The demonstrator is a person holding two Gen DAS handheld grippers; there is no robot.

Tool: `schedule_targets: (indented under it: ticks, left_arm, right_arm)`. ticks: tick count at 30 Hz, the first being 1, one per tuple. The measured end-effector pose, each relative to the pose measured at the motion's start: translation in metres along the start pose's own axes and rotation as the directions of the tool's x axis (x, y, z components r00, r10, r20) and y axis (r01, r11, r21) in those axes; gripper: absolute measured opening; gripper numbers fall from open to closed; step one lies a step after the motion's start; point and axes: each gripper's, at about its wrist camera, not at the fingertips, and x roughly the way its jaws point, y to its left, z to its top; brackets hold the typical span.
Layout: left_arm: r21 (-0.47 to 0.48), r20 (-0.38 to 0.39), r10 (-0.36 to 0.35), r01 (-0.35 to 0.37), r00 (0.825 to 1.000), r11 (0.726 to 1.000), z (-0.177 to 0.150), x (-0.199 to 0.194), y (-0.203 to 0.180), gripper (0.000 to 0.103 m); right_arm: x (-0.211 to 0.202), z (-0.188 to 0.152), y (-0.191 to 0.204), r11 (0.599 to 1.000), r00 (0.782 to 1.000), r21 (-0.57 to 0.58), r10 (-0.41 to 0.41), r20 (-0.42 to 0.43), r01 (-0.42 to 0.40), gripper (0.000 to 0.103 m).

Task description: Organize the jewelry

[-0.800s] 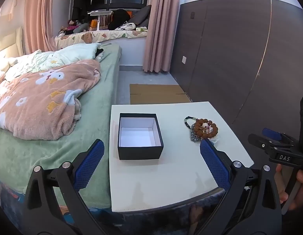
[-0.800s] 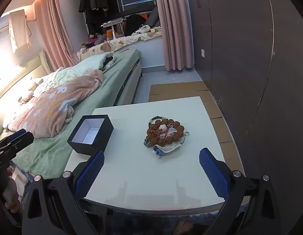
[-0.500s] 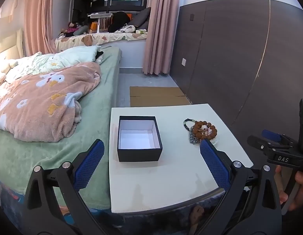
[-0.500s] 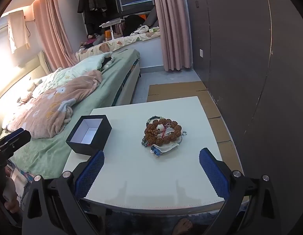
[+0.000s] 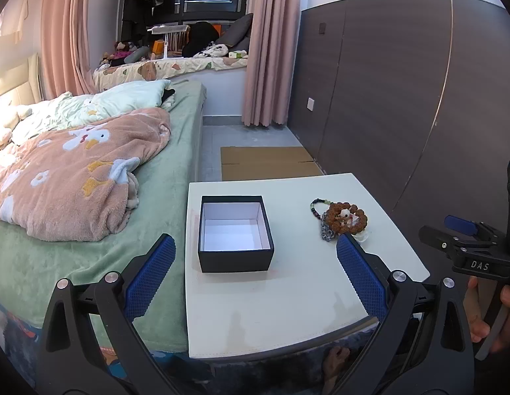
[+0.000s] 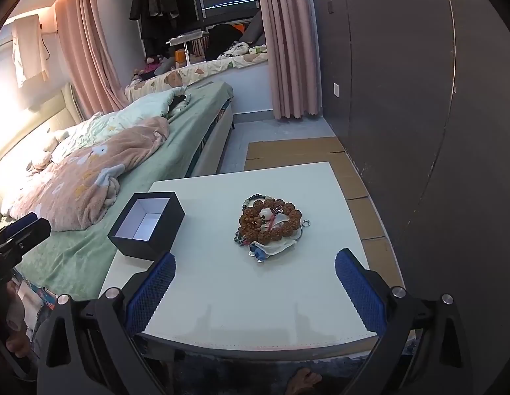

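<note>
Bedroom setting: a white desk [image 5: 297,299] stands beside a bed [image 5: 90,250] covered with a green sheet and a rumpled pink blanket [image 5: 73,177]; pink curtains [image 5: 268,49] and a dark panelled wall [image 5: 403,98] close the background, and flattened cardboard [image 5: 264,163] lies on the floor beyond the desk.

Black box [image 5: 235,233]: open-topped, white inside, nothing visible in it, standing upright on the desk's bed-side half.

Jewelry pile [image 6: 269,222]: a bracelet of large brown beads lies on top of smaller pieces, among them a strand of dark and green beads, a metal ring and a pale cloth or pouch. The pile rests on the desk's wall-side half, well apart from the box. No piece lies in the box.

Left tool [image 5: 255,279]: blue-padded fingers [image 5: 152,275] spread wide, nothing between them, hovering over the near edge of the desk and angled down toward the box.

Right tool [image 6: 253,291]: fingers likewise spread wide and bare, hovering above the near desk edge, aimed down at the jewelry pile but not touching it. In the left wrist view it appears at the right margin, held by a hand [image 5: 488,316].
</note>
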Motion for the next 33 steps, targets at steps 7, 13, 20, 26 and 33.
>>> schedule_targets:
  ticks: [7, 13, 20, 26, 33]
  left_arm:
    - [0.008, -0.006, -0.005, 0.005, 1.000, 1.000, -0.0006, 0.0005, -0.0057, 0.098]
    - [0.005, -0.011, -0.004, 0.004, 1.000, 1.000, -0.0014, 0.0025, -0.0054, 0.098]
    - [0.012, -0.013, 0.002, -0.002, 1.000, 1.000, -0.0011, 0.0040, -0.0041, 0.098]
    - [0.010, -0.013, 0.002, -0.001, 1.000, 1.000, -0.0020, 0.0038, -0.0005, 0.098]
    - [0.009, -0.015, 0.003, -0.003, 1.000, 1.000, -0.0016, 0.0067, -0.0012, 0.098]
  right_arm:
    - [0.0005, -0.0015, 0.0006, 1.000, 1.000, -0.002, 0.008, -0.002, -0.008, 0.095]
    - [-0.0012, -0.0011, -0.0003, 1.000, 1.000, 0.006, 0.013, 0.000, -0.013, 0.095]
    - [-0.0012, -0.0006, -0.0012, 1.000, 1.000, 0.008, 0.018, -0.003, -0.018, 0.095]
    - [-0.0016, -0.0005, -0.0007, 1.000, 1.000, 0.009, 0.014, -0.004, -0.014, 0.095]
    - [0.0000, -0.0001, -0.0019, 1.000, 1.000, 0.005, 0.012, -0.006, -0.012, 0.095]
